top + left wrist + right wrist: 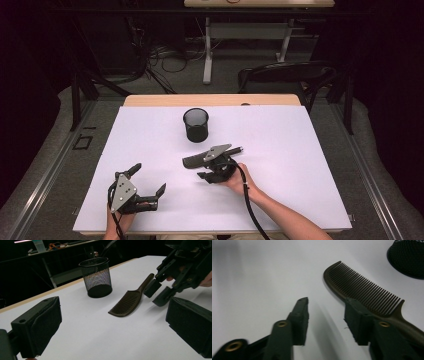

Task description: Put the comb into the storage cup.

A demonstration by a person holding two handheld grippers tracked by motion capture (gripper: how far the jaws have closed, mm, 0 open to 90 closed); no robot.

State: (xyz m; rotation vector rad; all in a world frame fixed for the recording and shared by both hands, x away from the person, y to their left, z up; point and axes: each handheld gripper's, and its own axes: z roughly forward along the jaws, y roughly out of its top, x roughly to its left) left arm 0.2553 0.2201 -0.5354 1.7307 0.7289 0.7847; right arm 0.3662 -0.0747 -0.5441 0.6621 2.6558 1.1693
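A dark comb (193,161) lies flat on the white table, its teeth toward the left and its handle running right. My right gripper (202,168) stands open just over the handle end. In the right gripper view one jaw overlaps the comb (362,287) at its spine, and the gap of the right gripper (325,315) holds nothing. A black mesh cup (195,125) stands upright behind the comb. My left gripper (148,180) rests open near the front left, empty. The left gripper view looks between the wide jaws of the left gripper (115,327) at the comb (127,303), the cup (96,277) and the right gripper (157,293).
The white table top (300,165) has a wooden strip along its far edge. A dark chair (290,75) stands behind the table at the right. Farther back are a desk frame (207,50) and cables on the floor.
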